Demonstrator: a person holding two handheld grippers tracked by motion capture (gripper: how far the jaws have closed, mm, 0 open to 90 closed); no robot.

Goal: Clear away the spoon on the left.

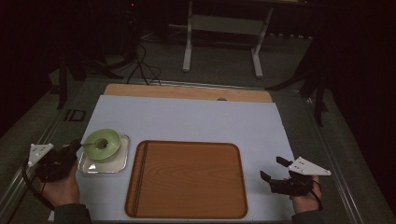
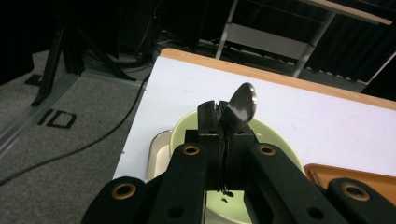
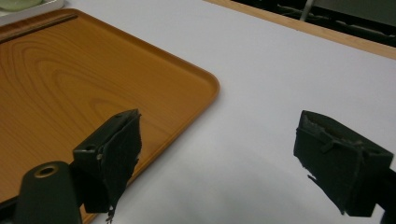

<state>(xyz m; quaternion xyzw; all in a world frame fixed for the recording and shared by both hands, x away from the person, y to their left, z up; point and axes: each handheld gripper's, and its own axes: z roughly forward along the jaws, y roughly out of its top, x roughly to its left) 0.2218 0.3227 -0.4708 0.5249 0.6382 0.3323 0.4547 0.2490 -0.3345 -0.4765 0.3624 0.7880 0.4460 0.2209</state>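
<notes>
My left gripper (image 1: 76,146) is at the table's left edge, shut on the handle of a metal spoon (image 1: 90,143). In the left gripper view the jaws meet around the handle and the spoon (image 2: 243,103) sticks up past my left gripper (image 2: 223,122), its bowl end above a light green bowl (image 2: 276,136). The green bowl (image 1: 103,144) stands in a small pale dish (image 1: 120,161). My right gripper (image 1: 273,169) rests open near the table's right front, just right of a wooden tray (image 1: 187,179). In its own view my right gripper (image 3: 219,154) has nothing between the pads.
The wooden tray (image 3: 70,70) lies in the middle of a white mat (image 1: 187,119) that covers most of the table. A wooden table edge (image 1: 187,92) runs along the back. Beyond it are cables and a frame's white legs (image 1: 188,44) on the dark floor.
</notes>
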